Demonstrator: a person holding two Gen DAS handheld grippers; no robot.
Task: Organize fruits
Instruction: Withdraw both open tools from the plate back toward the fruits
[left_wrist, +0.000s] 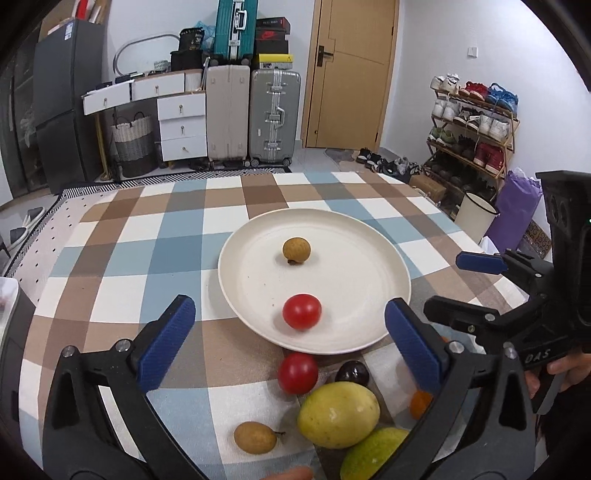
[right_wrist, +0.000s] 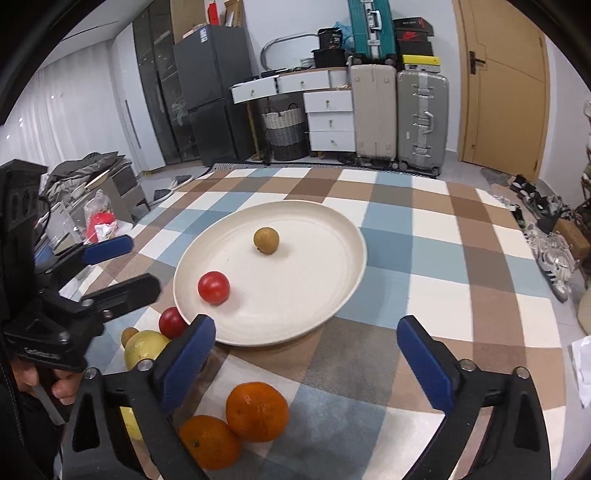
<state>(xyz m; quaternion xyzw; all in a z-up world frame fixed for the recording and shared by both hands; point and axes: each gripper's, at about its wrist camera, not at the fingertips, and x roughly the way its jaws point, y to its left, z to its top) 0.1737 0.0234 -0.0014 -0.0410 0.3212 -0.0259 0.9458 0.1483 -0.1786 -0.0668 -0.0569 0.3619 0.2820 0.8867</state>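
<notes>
I am looking at the desk (left_wrist: 122, 236) under its checked cloth, with the cream plate (left_wrist: 369, 258) sitting mid-frame in both views. Only two fruits are lying on it: a red tomato (left_wrist: 301, 311) near the lower rim and a longan (left_wrist: 296, 250) at the centre. I am judging the job as barely begun. Waiting off the plate, low in the frame, are two yellow-green mangoes (left_wrist: 338, 414), two mandarins (right_wrist: 257, 411), another tomato (left_wrist: 297, 372), a dark plum (left_wrist: 352, 373) and a second longan (left_wrist: 255, 436). Both tongs, left (left_wrist: 288, 343) and right (right_wrist: 306, 363), are standing spread wide, pinching nothing.
</notes>
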